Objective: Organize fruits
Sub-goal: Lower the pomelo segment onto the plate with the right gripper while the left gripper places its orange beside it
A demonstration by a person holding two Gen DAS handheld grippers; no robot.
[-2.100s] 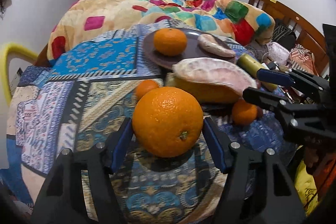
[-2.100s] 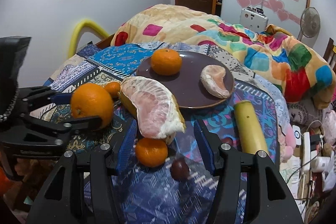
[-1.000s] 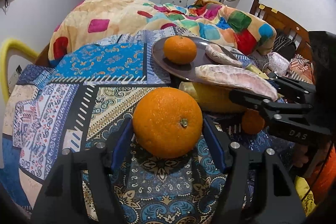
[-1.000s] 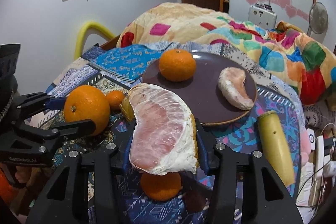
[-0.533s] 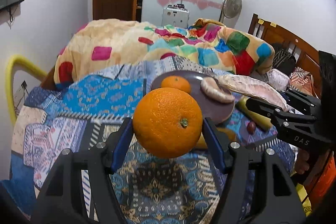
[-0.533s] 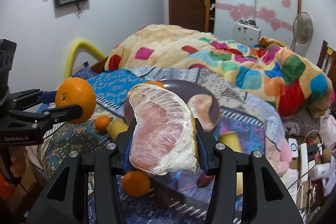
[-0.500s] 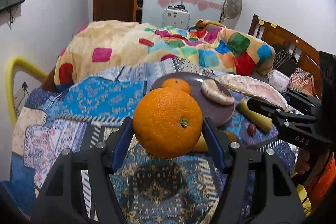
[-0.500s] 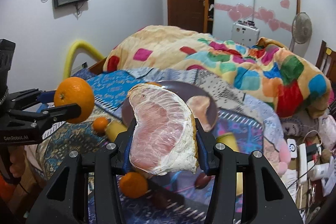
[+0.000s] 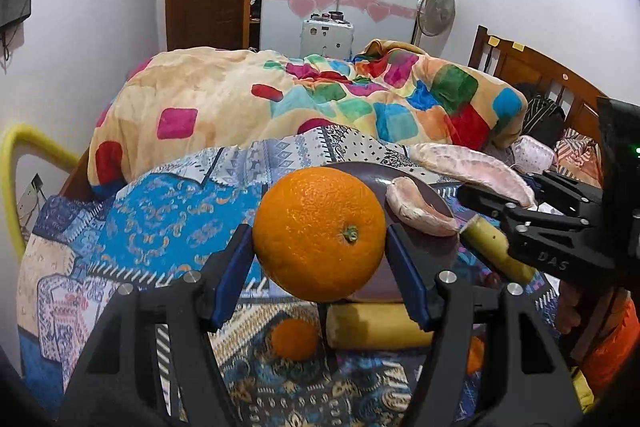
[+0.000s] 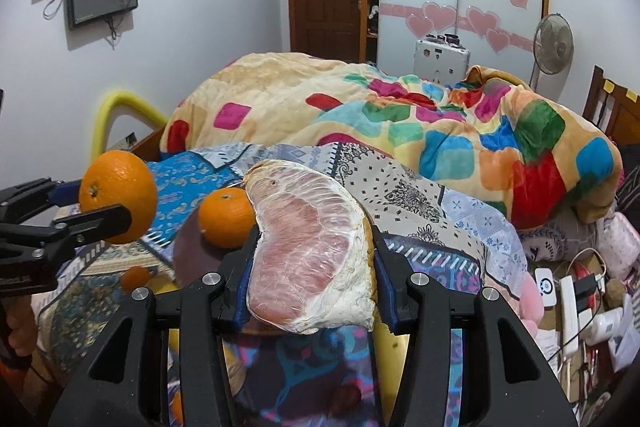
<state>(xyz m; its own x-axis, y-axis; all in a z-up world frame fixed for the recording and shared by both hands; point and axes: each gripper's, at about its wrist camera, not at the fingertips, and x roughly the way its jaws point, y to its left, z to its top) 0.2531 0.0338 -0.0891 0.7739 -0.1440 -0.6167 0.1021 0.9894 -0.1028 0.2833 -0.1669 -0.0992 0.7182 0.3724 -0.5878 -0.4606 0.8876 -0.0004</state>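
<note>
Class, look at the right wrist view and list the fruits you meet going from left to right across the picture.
Large orange held in the left gripper → small orange on the cloth → orange on the brown plate → peeled pomelo wedge clamped in the right gripper.

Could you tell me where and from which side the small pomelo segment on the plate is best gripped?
Probably across its thick middle, from above. The segment lies flat and curved on the plate, so its narrow width suits the jaws; its tapered ends would slip.
</note>
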